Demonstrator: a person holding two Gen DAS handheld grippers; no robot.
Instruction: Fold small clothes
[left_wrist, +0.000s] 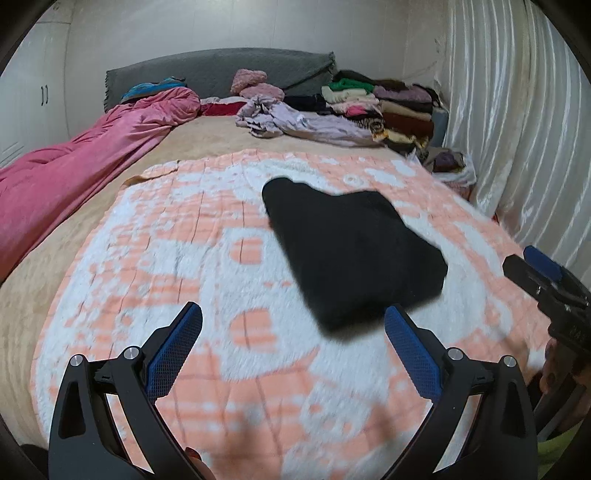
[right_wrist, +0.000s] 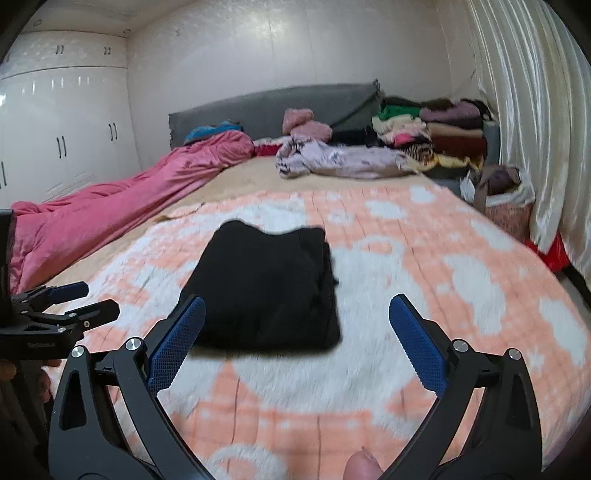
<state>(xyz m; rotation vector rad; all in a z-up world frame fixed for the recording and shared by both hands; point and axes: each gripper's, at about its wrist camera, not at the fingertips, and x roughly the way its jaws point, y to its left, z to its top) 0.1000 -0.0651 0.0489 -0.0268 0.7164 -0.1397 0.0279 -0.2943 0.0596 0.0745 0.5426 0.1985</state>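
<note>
1. Starting from the left side, a pink quilt (left_wrist: 74, 158) lies bunched along the left edge of the bed, well apart from the work.
2. The left claw (left_wrist: 293, 341) is wide, holding nothing. The black garment (left_wrist: 351, 251) lies ahead of it and to its right; the near corner of the garment comes close to the right blue pad, but the blur does not let me say if they touch.
3. The garment rests flat, as a folded bundle, near the middle of the orange and white blanket (left_wrist: 184, 258) that covers the bed. Its long axis runs away from the claws, toward the headboard.
4. The right claw (right_wrist: 297, 339) is also wide and empty. In its view the black garment (right_wrist: 266, 284) is ahead and to the left of centre, with the near left corner just beside the left pad.
5. So the garment lies between the two claws, and I judge it about equally near to both. The near short edge faces them, so a further fold would probably lift this edge away toward the far edge.
6. At the far right, a stack of folded clothes (right_wrist: 432, 136) stands by the headboard, beside a white curtain (right_wrist: 535, 110).
</note>
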